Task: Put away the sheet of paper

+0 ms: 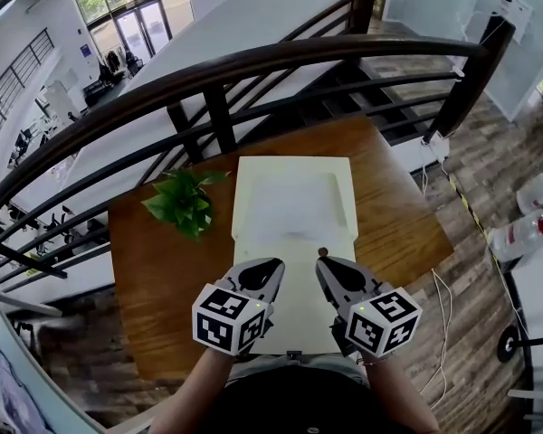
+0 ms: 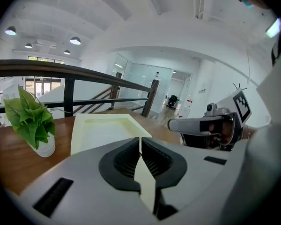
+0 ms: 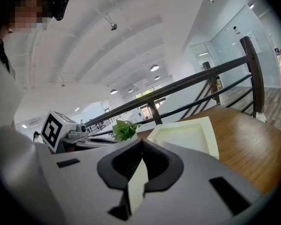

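A cream sheet of paper [image 1: 299, 310] hangs in front of me over the near part of the wooden table [image 1: 154, 269]. My left gripper [image 1: 277, 264] is shut on its left side, and the paper's edge [image 2: 146, 184] shows pinched between the jaws. On the sheet's right side my right gripper [image 1: 319, 263] is shut too, with the edge [image 3: 136, 184] caught between its jaws. Just beyond both grippers lies a shallow cream tray [image 1: 244, 197], also seen as the tray [image 2: 77, 135] and the tray [image 3: 210, 137]. It looks empty.
A small potted green plant [image 1: 183, 203] stands left of the tray. A dark metal railing [image 1: 217, 70] runs along the table's far side, with a drop behind it. The table's right edge [image 1: 434, 242] meets wooden floor with cables.
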The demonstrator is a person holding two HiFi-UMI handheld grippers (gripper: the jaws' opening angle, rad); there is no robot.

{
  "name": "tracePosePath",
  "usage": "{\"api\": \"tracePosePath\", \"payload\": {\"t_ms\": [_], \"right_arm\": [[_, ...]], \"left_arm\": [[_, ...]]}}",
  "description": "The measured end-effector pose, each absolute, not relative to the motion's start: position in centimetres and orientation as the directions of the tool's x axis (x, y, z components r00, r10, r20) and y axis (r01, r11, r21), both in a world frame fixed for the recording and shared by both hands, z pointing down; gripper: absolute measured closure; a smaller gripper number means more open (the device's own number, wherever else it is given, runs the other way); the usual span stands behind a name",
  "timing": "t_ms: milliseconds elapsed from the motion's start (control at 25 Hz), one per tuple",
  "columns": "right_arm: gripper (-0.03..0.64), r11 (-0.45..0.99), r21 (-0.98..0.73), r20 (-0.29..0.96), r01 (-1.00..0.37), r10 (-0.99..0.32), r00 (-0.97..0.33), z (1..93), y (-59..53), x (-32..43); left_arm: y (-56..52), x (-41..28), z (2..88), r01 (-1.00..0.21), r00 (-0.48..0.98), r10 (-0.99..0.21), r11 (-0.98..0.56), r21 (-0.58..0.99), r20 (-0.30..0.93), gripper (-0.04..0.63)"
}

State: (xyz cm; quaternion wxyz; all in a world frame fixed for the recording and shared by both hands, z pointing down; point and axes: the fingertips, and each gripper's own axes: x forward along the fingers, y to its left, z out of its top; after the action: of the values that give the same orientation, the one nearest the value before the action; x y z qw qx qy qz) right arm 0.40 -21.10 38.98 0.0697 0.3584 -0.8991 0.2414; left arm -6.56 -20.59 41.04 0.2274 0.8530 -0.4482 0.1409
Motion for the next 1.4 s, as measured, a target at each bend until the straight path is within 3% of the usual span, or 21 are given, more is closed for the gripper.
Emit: {"api": "tracePosePath", "payload": {"t_ms": [1400], "right_arm": [[0.591,0.633,-0.367,0.345,-0.682,-0.588,-0.732,40.3,-19.4,0.8]], "left_arm": [[-19.5,-6.1,41.6,-0.822,0.569,-0.69,-0.492,0.286,0.447,0.568]]}}
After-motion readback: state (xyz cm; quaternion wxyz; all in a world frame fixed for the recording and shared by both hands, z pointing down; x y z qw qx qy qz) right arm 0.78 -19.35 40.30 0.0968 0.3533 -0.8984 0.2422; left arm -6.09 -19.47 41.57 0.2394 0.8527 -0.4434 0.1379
